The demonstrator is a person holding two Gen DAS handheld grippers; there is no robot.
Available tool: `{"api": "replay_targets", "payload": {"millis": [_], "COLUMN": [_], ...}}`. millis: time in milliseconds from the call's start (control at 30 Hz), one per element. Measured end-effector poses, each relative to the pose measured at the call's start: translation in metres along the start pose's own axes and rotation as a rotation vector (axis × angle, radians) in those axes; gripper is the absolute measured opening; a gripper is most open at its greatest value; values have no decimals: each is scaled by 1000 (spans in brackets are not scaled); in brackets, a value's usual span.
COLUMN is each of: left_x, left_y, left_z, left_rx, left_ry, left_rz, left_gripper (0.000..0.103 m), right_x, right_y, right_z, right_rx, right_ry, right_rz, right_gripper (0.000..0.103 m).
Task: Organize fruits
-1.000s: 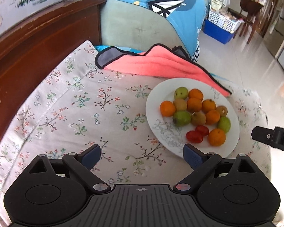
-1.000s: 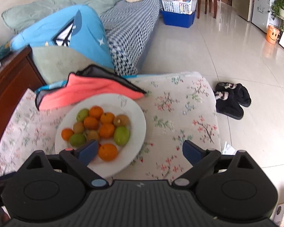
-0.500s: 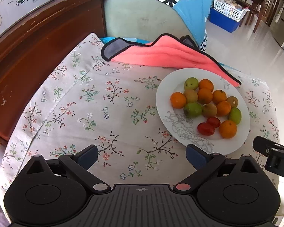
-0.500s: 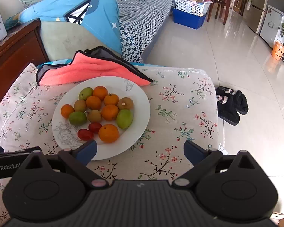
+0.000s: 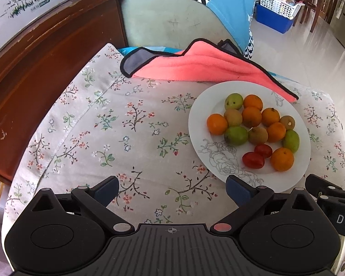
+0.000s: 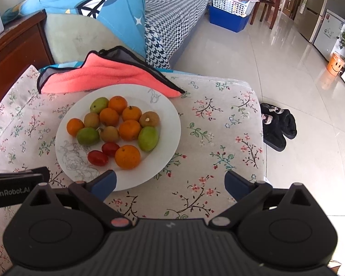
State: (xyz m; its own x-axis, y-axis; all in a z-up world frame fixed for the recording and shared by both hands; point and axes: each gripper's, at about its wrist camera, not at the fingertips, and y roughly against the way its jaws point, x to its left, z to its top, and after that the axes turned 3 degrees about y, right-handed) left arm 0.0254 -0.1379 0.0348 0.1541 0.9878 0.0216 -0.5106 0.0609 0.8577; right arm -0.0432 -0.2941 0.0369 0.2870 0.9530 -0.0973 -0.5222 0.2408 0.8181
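Observation:
A white plate (image 5: 197, 126) (image 6: 170, 119) on a floral-covered table holds several oranges (image 5: 282, 159) (image 6: 127, 153), green fruits (image 5: 235, 135) (image 6: 148, 138), brown kiwis (image 5: 258, 135) (image 6: 149, 119) and two red tomatoes (image 5: 253, 160) (image 6: 98, 157). My left gripper (image 5: 172, 187) hovers open over bare cloth, left of and nearer than the plate. My right gripper (image 6: 170, 181) is open too, its left finger over the plate's near rim. Neither holds anything.
A coral and grey cloth (image 5: 195, 65) (image 6: 99, 74) lies behind the plate, touching its far rim. A dark wooden cabinet (image 5: 34, 69) stands left. A sofa with a blue cushion (image 6: 99, 7) is behind. Black slippers (image 6: 277, 126) lie on the tiled floor to the right.
Both grippers have drawn back and risen a little, so the plate and table sit farther ahead in both views. The fruit has not moved. Both grippers stayed open.

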Motion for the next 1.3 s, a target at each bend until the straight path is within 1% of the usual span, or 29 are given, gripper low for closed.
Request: {"api": "replay_targets", "payload": {"millis": [100,367,967,1300], "left_x": [-3,-9,-9,-8], "left_y": [-2,-3,-5,-4], "left_z": [1,0,0,-1], "left_rx": [-2,1,3,-7], "left_ry": [-16,-40,-40,-47], "left_rz": [15,10,26,50], "left_gripper": [100,100,100,100], "right_x": [0,0,3,5], "right_y": [-2,-6,-7,-8], "right_z": [0,2,3,3], "right_rx": [7,18,18,12], "right_ry": [-2,-18,-22,-19], "right_rz": [-4,0,6,21], "right_gripper": [100,100,100,100]}}
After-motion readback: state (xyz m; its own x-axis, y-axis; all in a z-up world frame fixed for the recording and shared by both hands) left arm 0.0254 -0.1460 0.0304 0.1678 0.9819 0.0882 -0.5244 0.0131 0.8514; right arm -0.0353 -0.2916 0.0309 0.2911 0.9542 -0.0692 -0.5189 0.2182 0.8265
